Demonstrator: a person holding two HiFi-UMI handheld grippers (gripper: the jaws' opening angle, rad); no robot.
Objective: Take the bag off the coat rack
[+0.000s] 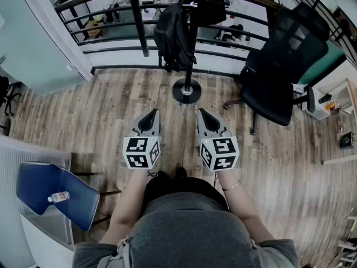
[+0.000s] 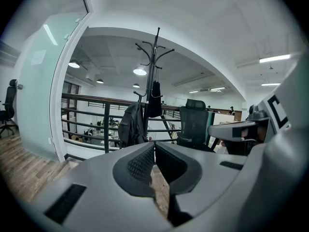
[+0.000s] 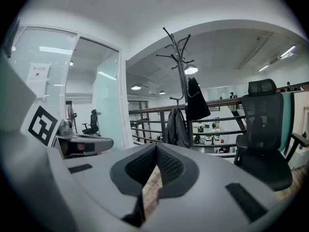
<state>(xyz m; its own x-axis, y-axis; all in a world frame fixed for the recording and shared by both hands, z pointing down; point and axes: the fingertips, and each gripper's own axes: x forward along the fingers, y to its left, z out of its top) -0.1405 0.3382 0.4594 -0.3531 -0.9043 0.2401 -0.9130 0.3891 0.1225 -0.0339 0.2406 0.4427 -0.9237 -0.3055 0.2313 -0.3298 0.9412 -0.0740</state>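
Note:
A black coat rack [image 1: 189, 43] stands on a round base by the railing, ahead of me. A dark backpack [image 1: 172, 35] hangs on its left side, and a smaller black bag [image 1: 207, 1] hangs higher on the right. From the left gripper view, the backpack [image 2: 132, 124] and the small bag [image 2: 154, 99] hang on the rack [image 2: 153, 76]. The right gripper view shows the backpack [image 3: 177, 128], the small bag [image 3: 196, 105] and the rack [image 3: 181, 66]. My left gripper [image 1: 153, 114] and right gripper [image 1: 202, 113] are side by side over the floor, well short of the rack, both shut and empty.
A black office chair [image 1: 281, 66] stands right of the rack. A dark railing [image 1: 134, 21] runs behind it. A blue chair [image 1: 53, 193] with a small bottle [image 1: 58, 196] on its seat is at my near left. A glass partition [image 2: 41, 91] lies left.

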